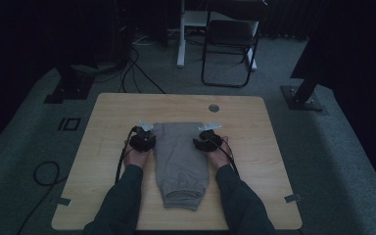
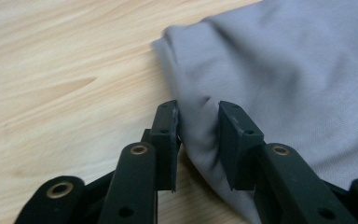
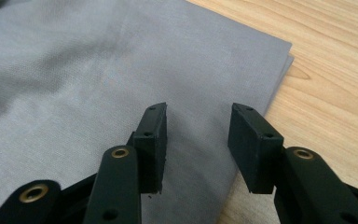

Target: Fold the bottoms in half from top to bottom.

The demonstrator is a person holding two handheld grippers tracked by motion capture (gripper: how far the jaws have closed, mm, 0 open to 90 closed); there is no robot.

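So from the high view I've got the table (image 1: 107, 147) with the grey folded garment (image 1: 181, 156) lying down the middle of it, its rolled end toward the near edge and the flat end pointing at the far edge.

Starting at the left: my left gripper (image 1: 142, 141) sits right at the garment's left edge, up near its far-left corner. In the left gripper view the tongs (image 2: 198, 122) are at a narrow-ish gap with a raised ridge of the grey cloth (image 2: 279, 70) between them. The left pad looks to be touching the fabric, but there's a sliver of gap at the right pad, so I'd call it not clamped. Bare wood shows to the left of the cloth there.

Over on the right: the right gripper (image 1: 207, 140) is at the garment's right edge, near the far-right corner. In the right gripper view the tongs (image 3: 198, 126) stand apart at a medium gap, above flat cloth (image 3: 98, 79) just inside its edge, nothing pinched. Wood of the table (image 3: 326, 93) runs alongside.
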